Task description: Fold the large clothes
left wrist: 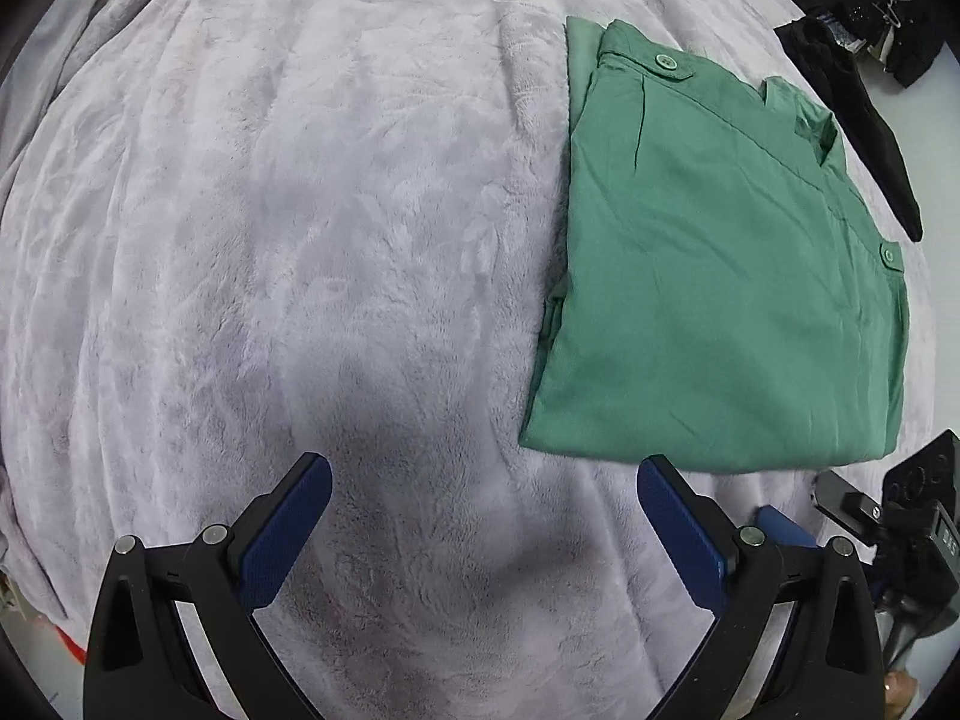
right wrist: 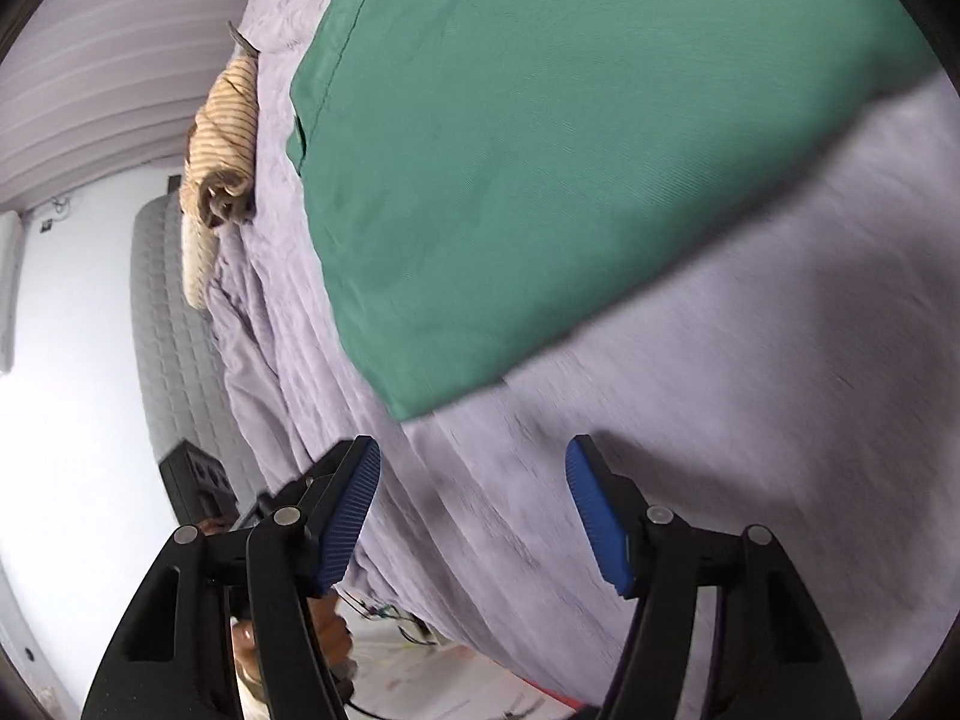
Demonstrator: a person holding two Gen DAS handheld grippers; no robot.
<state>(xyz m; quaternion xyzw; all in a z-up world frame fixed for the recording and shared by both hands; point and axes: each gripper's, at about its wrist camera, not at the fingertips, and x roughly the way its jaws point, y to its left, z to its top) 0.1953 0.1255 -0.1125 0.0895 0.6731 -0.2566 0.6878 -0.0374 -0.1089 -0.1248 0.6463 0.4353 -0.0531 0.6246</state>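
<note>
The folded green shirt (left wrist: 714, 276) looks light, soft and limp; take it by a corner at its near edge, around one o'clock. The left gripper (left wrist: 483, 531) and right gripper (right wrist: 474, 510) both gape, holding nothing, above the fleece blanket (left wrist: 270, 240).

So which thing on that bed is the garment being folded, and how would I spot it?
Start with the pale lilac fleece blanket that covers the bed. On it lies a green garment, folded into a flat rectangle with buttoned tabs. It is the only green thing; the black clothes lie beyond it.
</note>
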